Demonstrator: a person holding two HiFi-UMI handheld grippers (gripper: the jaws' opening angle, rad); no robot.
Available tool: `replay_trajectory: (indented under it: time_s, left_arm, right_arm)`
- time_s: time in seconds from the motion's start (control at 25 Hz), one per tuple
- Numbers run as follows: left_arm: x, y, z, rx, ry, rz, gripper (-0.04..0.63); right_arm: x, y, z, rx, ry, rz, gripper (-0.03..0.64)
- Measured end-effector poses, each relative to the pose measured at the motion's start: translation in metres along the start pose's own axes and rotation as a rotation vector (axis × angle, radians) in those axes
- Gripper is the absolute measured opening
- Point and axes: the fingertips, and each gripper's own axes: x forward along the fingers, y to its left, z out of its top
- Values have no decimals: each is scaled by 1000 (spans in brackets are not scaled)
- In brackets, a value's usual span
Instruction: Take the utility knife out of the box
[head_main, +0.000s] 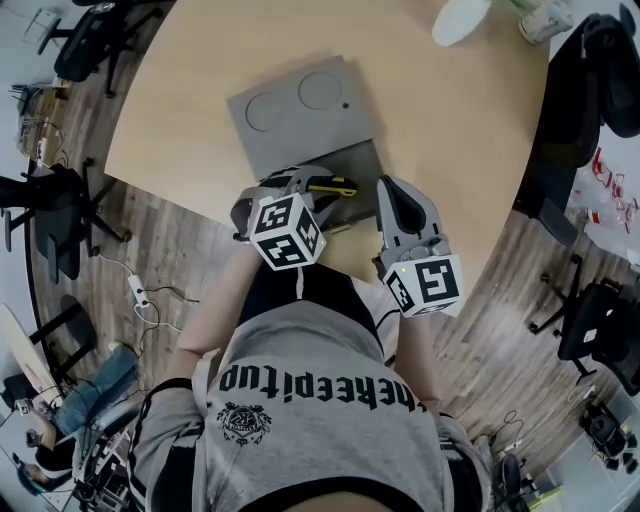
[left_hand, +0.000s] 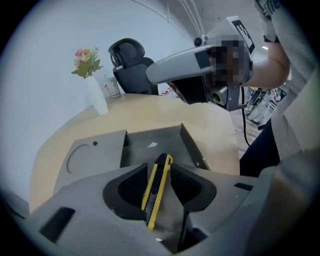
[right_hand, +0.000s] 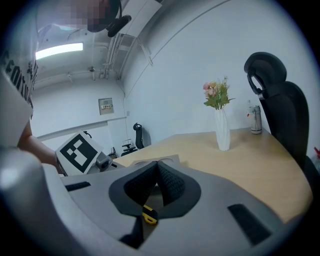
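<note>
1. Pale wood forms the round surface (head_main: 450, 130), and a grey box (head_main: 352, 160) sits open near the person's edge of it.
2. The left gripper (left_hand: 159, 174) tilts down over the box. Its fingers (left_hand: 131, 187) stand wide apart.
3. Between those fingers lies the utility knife (left_hand: 156, 192), yellow and black, with a gap on each side, so neither pad presses on it.
4. The knife lies in the near part of the box.
5. The right gripper (right_hand: 157, 167) is just beside the box's right edge, with its fingers (right_hand: 172, 182) closed tip to tip on nothing. A small yellow piece (right_hand: 149, 216) shows in the gap below the tips.
6. The box's lid (head_main: 300, 105) lies flat on the far side, joined to the box.
7. Farther off on the surface stands a white vase (left_hand: 97, 97) of flowers, with a black chair (left_hand: 131, 65) behind it.
</note>
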Motion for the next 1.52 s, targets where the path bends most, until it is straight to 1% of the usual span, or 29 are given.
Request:
replay_trajectory:
  time_s: [0.2, 0.4, 0.52, 0.64, 0.76, 0.88, 1.04, 1.28, 1.4, 1.52]
  left_arm:
    - [16, 1, -8, 39, 90, -13, 141]
    - [25, 2, -17, 26, 150, -27, 146]
    - [29, 3, -21, 38, 190, -17, 146]
    - [31, 2, -22, 39, 206, -6, 146]
    - [31, 0, -21, 1, 202, -13, 144]
    - [33, -8, -15, -33, 186, -48, 144]
    - [37, -13, -12, -27, 166, -61, 144]
    - [37, -13, -13, -103, 93, -102, 146]
    - [35, -12, -13, -106, 62, -98, 146]
    - [34, -12, -13, -110, 49, -76, 132]
  right_arm:
    - [-3, -6, -5, 15, 4, -7, 6]
    - [-2, -7, -5, 15, 12, 2, 6]
    - [0, -8, -3, 7, 17, 13, 6]
    - [1, -8, -3, 7, 19, 18, 6]
    - [2, -9, -4, 23, 16, 10, 6]
    - [3, -7, -4, 21, 13, 13, 6]
    - [4, -7, -2, 17, 11, 11, 6]
    - [4, -8, -5, 22, 15, 13, 6]
    - [6, -5, -7, 26, 17, 16, 6]
    - [7, -3, -6, 17, 18, 17, 6]
